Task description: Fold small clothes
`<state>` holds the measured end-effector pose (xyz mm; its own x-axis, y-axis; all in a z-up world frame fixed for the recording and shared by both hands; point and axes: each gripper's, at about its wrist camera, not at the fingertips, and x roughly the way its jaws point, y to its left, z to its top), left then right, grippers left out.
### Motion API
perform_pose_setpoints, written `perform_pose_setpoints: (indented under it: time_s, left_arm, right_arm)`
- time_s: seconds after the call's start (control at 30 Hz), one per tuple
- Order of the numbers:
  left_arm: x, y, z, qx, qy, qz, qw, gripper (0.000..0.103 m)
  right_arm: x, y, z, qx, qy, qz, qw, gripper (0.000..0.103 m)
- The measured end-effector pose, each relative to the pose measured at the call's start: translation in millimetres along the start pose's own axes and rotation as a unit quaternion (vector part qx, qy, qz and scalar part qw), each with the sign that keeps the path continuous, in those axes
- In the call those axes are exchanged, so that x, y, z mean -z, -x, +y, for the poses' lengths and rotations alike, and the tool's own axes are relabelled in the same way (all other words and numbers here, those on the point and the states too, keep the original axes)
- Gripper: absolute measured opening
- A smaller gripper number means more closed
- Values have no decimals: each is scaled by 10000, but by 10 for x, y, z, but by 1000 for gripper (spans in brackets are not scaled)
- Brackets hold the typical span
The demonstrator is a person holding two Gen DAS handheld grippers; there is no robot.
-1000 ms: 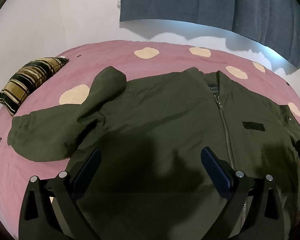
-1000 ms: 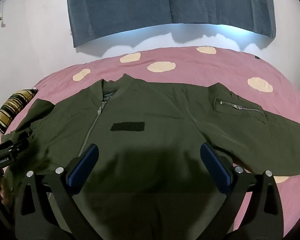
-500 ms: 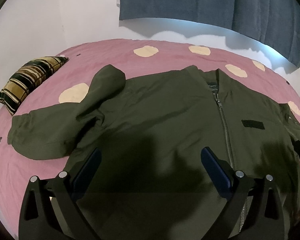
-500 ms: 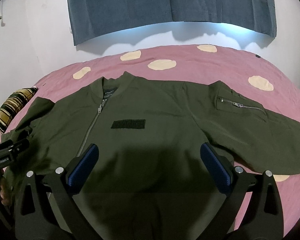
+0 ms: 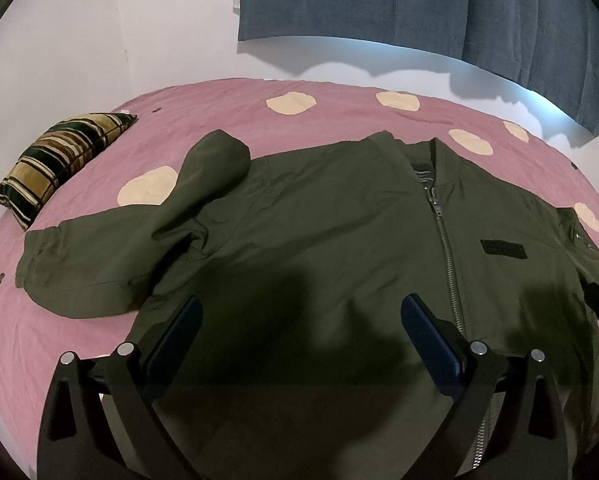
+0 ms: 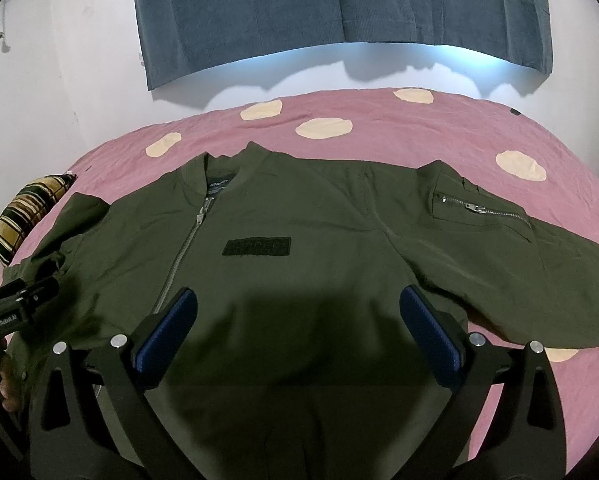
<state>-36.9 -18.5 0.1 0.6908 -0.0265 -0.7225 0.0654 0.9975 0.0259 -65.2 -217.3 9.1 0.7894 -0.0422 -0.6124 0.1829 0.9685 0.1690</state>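
One green jacket [image 6: 299,248] lies zipped and flat on the pink bed [image 6: 419,128], one striped pillow [image 5: 59,160] beside; left hand-held gripper [image 5: 299,320] and right hand-held gripper [image 6: 299,312] both gape wide above it, gripping nothing

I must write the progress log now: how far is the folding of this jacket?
Done: the olive bomber jacket lies front up, zipped, on the pink bedspread. In hand: nothing; left claw and right claw hover open above it. Left: every fold; the pocket sleeve lies spread out, the other sleeve rumpled.
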Motion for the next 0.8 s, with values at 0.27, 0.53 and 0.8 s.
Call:
perform_pose_setpoints:
  time_s: [0.27, 0.53, 0.8]
  left_arm:
    - [-10, 10, 7, -2, 13, 9, 10000, 99]
    - [-15, 6, 8, 1, 8, 31, 10000, 99]
    - [-34, 7, 47, -7, 62, 53, 10000, 99]
  right_arm:
    - [19, 0, -13, -37, -7, 11, 10000, 101]
    - [35, 2, -24, -43, -18, 8, 10000, 101]
    - [-96, 149, -413, -3, -315, -110, 9994, 101]
